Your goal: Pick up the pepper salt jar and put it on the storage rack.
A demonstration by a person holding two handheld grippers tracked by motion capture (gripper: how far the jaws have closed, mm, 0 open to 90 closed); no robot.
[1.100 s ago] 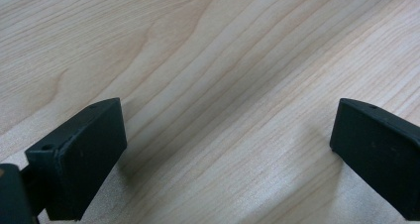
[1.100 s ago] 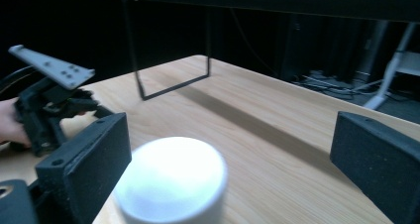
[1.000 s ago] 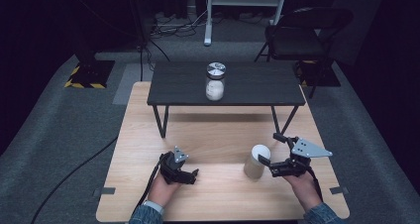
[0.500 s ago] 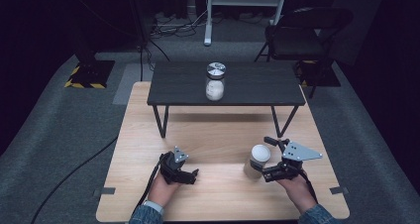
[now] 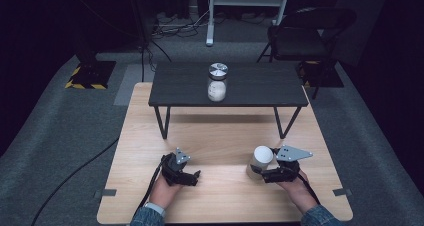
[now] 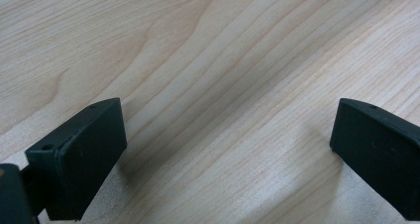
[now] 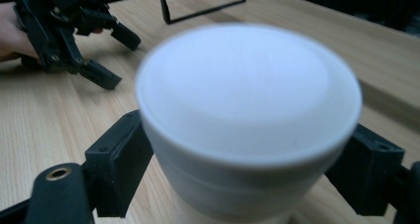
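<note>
A pale round container with a white lid [image 5: 261, 158] stands on the wooden board near the front right. My right gripper [image 5: 256, 171] reaches it from the right, with one jaw on each side of its body just under the lid. In the right gripper view the container [image 7: 247, 115] sits between the jaws of the right gripper [image 7: 242, 189], and both pads touch its sides. My left gripper [image 5: 186, 175] rests low on the board at the front left. It is open with only bare wood between its jaws [image 6: 228, 149]. It also shows far off as the left gripper [image 7: 74, 35].
A low black table [image 5: 260, 88] on thin metal legs stands at the back of the wooden board [image 5: 220, 136]. On it is a glass jar with a metal lid [image 5: 217, 82], part full of something white. A chair [image 5: 305, 33] stands behind. A cable [image 5: 75, 173] crosses the carpet on the left.
My right gripper has moved left and down until its jaws sit around the white-lidded container. The container and the left gripper have stayed in place.
</note>
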